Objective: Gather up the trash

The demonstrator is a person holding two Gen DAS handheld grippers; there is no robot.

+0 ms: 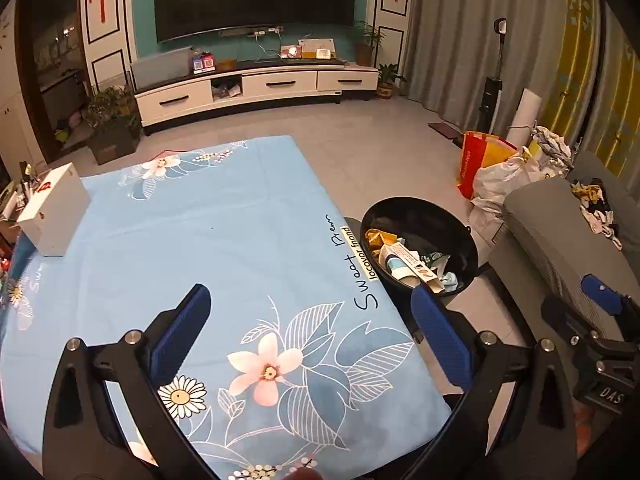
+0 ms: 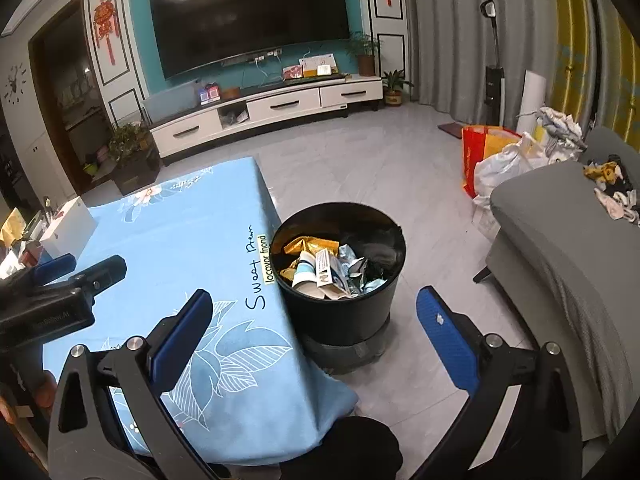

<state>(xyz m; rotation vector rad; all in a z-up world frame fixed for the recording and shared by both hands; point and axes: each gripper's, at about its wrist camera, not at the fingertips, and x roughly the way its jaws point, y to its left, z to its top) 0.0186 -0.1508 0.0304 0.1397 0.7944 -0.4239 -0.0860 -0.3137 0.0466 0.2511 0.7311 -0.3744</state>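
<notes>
The trash (image 2: 328, 270), a heap of gold foil, cartons and crumpled wrappers, lies inside the black bin (image 2: 340, 320), which stands on the floor just beside the right edge of the counter (image 2: 180, 240). In the right wrist view the bin sits at mid-frame, above and between the blue fingers of the right tongs (image 2: 316, 320), which are spread wide and hold nothing. In the left wrist view the bin (image 1: 468, 240) appears right of centre, above the right finger of the left tongs (image 1: 310, 316); these too are spread wide and empty, over the counter (image 1: 200, 240).

The counter wears a light blue cloth printed with flowers, leaves and the words "Sweet". A white box (image 1: 54, 208) rests at its left edge.

In the upper frame a dark television (image 2: 252, 20) hangs on a teal wall above a white cabinet (image 2: 264, 114). A grey sofa (image 2: 560, 260) fills the right side, with bags (image 2: 492, 160) beyond it and grey curtains (image 2: 460, 40) behind.
</notes>
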